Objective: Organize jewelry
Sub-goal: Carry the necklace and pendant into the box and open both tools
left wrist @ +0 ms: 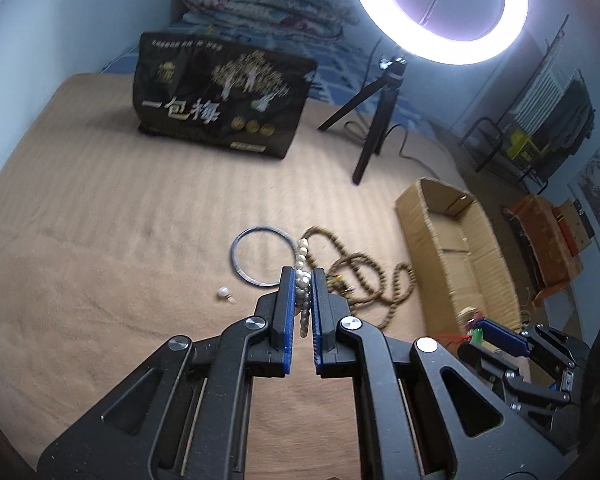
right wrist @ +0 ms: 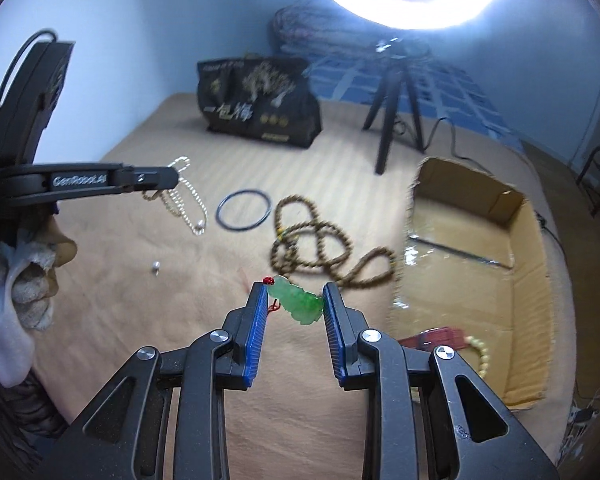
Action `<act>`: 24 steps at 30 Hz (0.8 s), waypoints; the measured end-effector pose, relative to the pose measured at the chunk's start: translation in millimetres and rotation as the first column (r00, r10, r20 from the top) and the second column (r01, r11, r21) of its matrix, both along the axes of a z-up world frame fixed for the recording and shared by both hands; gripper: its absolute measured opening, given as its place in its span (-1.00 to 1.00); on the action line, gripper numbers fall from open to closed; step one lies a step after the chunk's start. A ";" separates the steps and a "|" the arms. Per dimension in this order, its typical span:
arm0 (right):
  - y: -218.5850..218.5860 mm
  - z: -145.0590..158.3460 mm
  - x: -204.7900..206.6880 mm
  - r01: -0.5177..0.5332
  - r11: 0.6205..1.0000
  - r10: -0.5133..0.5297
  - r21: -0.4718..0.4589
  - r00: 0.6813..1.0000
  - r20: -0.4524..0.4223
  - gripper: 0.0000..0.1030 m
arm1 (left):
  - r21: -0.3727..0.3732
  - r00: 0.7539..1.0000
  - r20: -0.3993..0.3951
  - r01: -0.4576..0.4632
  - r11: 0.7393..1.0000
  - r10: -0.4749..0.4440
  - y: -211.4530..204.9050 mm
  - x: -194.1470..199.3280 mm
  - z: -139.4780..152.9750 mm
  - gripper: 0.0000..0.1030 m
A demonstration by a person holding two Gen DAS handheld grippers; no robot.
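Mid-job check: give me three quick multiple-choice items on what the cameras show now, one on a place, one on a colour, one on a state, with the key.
1. Where does the dark bangle lie?
A. Inside the cardboard box
B. On the tan bedcover, between the pearl strand and the brown bead necklace
C. On the black bag

2. What colour is the pendant in the right gripper?
A. Green
B. Blue
C. White

3. What is the left gripper doing?
A. Open over the bangle
B. Shut on nothing
C. Shut on the pearl strand

Key: 1 B, the ring rests on the bedcover left of the brown bead necklace; 2 A, the carved piece between the blue pads is green; 3 C, pearls are pinched between the pads.
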State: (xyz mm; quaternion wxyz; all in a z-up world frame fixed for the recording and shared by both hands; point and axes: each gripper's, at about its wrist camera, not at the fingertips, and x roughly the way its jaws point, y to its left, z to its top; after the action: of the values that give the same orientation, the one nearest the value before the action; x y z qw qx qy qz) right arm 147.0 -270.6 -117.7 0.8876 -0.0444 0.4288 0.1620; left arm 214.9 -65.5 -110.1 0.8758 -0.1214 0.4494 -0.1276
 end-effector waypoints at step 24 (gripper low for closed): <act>-124.0 58.7 3.5 0.275 0.951 -0.295 0.141 0.944 0.150 -0.49 | -0.098 0.981 0.108 0.173 0.980 -0.163 -98.3 7.5 53.2 -0.90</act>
State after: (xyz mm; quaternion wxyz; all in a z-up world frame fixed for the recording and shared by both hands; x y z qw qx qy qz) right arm 150.4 -394.6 -58.9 0.9360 0.0572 0.3434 0.0526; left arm 222.5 -163.8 -57.0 0.8755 -0.1230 0.4064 -0.2309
